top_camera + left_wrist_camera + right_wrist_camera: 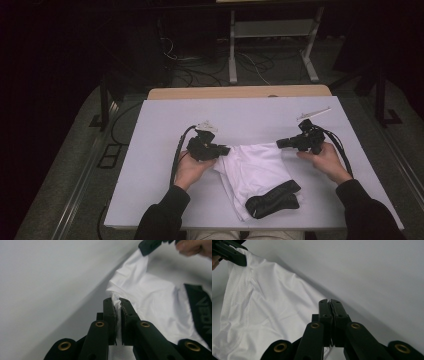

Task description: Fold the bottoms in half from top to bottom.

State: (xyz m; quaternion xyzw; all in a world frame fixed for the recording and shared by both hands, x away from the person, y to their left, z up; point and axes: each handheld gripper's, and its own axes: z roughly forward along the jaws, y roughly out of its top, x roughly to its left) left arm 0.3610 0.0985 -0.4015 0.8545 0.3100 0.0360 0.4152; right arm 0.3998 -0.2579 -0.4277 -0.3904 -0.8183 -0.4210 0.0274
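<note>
A white garment with a black waistband lies on the white table, its far edge lifted and stretched between my two grippers. My left gripper is shut on the left corner; bunched white cloth shows between its jaws. My right gripper is shut on the right corner, with a thin edge of the cloth pinched between its closed jaws. The white garment spreads away to the left in the right gripper view, and the left gripper holds its far corner.
The table's wooden far edge borders a dark floor with cables and a metal stand. A thin white strip lies on the table at the back right. The person's forearms in dark sleeves come in from the near edge.
</note>
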